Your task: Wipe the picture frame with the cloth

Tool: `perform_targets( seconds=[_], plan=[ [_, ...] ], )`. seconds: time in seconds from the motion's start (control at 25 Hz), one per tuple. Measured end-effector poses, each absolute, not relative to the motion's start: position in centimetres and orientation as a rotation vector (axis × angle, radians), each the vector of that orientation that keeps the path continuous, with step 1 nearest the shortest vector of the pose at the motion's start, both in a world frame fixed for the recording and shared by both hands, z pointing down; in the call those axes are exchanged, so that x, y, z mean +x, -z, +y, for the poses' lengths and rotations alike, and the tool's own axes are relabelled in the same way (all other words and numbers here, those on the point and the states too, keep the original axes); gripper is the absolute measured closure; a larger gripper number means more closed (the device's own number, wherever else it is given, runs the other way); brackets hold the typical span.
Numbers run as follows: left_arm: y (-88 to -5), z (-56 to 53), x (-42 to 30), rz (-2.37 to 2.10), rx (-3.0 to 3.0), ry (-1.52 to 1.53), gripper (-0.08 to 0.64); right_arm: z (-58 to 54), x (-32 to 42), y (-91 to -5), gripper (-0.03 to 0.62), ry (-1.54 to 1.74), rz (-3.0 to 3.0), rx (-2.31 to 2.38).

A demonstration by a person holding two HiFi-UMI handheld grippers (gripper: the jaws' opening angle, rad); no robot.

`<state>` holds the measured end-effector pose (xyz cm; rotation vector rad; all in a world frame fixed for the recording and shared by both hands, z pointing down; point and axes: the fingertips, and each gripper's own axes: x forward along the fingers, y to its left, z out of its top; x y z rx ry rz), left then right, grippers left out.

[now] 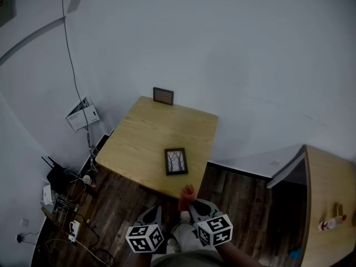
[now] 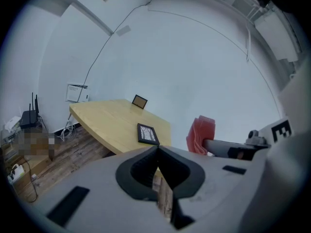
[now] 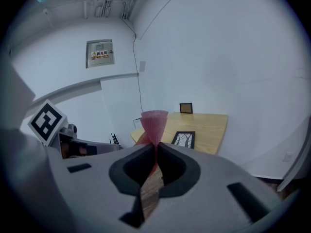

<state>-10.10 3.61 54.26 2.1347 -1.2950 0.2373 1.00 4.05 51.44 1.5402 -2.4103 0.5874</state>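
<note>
Light wood worktop (image 1: 139, 143), rounded corners, against white walls; dark plank floor (image 1: 245, 204). Black-rimmed picture frame (image 1: 176, 161) lies flat nr front edge, smaller frame (image 1: 163, 95) upright at back. Right gripper (image 3: 156, 148) jaws clamped on bunched pink cloth (image 3: 154, 123); left gripper (image 2: 158, 150) jaws together, empty.

Grey left gripper (image 2: 158, 149) and right gripper (image 3: 155, 147) bear black-and-white marker cubes (image 1: 146, 238)

Dark picture frame (image 1: 176, 161) lies flat on table (image 1: 144, 132); pink cloth (image 3: 154, 123) bunched.
</note>
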Motion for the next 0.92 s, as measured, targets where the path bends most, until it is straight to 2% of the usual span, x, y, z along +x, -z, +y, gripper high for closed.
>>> perform_targets(
  seconds=[0.92],
  plan=[
    [-54.2,3.0,-10.1,-1.237,2.158,-0.227,0.557,3.9,0.7,-50.3,0.578,-0.505,-2.413,1.572]
  ],
)
